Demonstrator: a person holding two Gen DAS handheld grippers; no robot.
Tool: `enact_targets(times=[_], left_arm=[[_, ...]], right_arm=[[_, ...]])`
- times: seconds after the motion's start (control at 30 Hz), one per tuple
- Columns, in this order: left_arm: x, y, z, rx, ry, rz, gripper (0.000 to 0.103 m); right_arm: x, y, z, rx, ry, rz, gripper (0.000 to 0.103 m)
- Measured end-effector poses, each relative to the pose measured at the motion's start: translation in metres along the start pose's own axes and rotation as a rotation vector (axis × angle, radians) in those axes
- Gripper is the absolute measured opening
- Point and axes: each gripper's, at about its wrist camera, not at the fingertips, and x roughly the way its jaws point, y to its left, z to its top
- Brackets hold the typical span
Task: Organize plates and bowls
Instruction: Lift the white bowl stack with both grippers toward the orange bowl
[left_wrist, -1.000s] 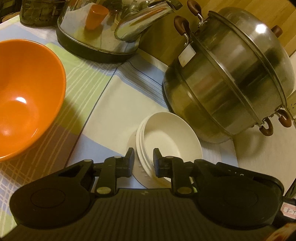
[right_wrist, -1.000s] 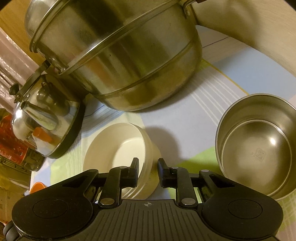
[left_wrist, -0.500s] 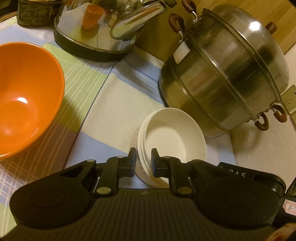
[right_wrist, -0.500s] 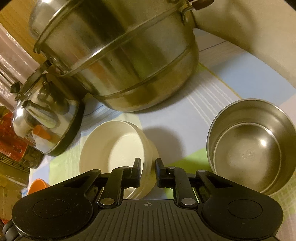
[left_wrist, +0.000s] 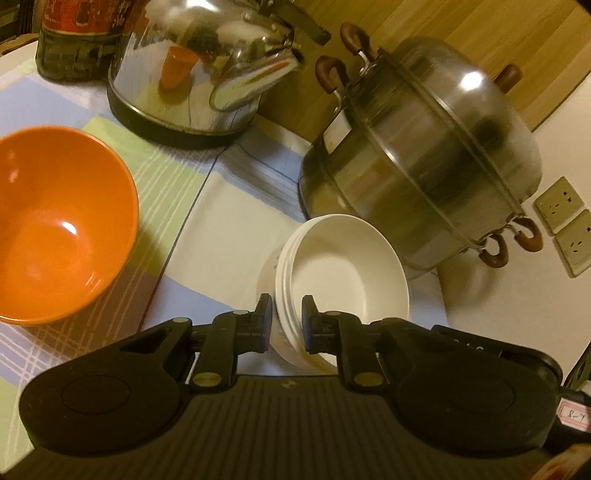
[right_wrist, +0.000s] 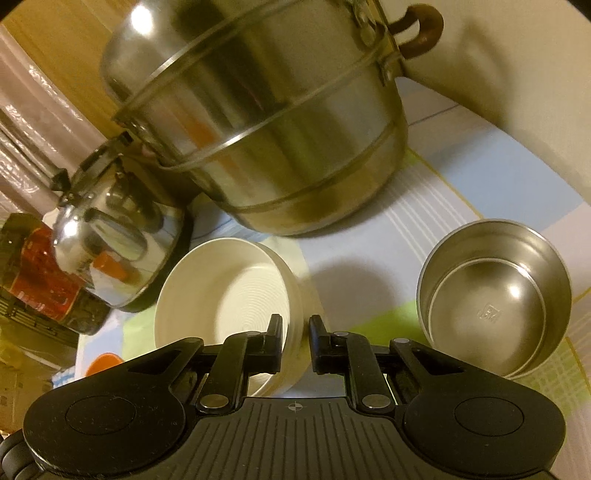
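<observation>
A stack of several white ridged bowls (left_wrist: 343, 266) hangs tilted just above the checked tablecloth (left_wrist: 221, 206), in front of the big steel steamer pot (left_wrist: 424, 166). My left gripper (left_wrist: 287, 306) is shut on the stack's near-left rim. In the right wrist view the same stack (right_wrist: 221, 291) has its right rim pinched by my right gripper (right_wrist: 295, 326), also shut. A large orange bowl (left_wrist: 55, 221) sits empty to the left. Two nested steel bowls (right_wrist: 495, 295) stand to the right.
A shiny kettle (left_wrist: 199, 74) and a dark jar with a red label (left_wrist: 74, 44) stand behind the orange bowl. The steamer pot (right_wrist: 258, 129) crowds the back, close to the stack. Wall sockets (left_wrist: 561, 218) are at the right. The cloth (right_wrist: 369, 266) shows between stack and steel bowls.
Both grippers closed tighter on the white stack's rim, then rose with it. The pot, kettle and other bowls now look smaller and farther away, and more of the table shows.
</observation>
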Motion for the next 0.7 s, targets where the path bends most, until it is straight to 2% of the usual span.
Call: enact_targets(times=[0.37,0.7], left_arm=[[-0.041,-0.004,0.009,0.004,-0.047,0.0,0.014],[-0.073,0.012,0.016,-0.011,-0.08,0.024,0.014]], right_arm=[[-0.029,0.028,-0.002,-0.021,-0.019,0.042,0.015],[-0.038,0.055,-0.012,-0.04,-0.008,0.089,0.015]])
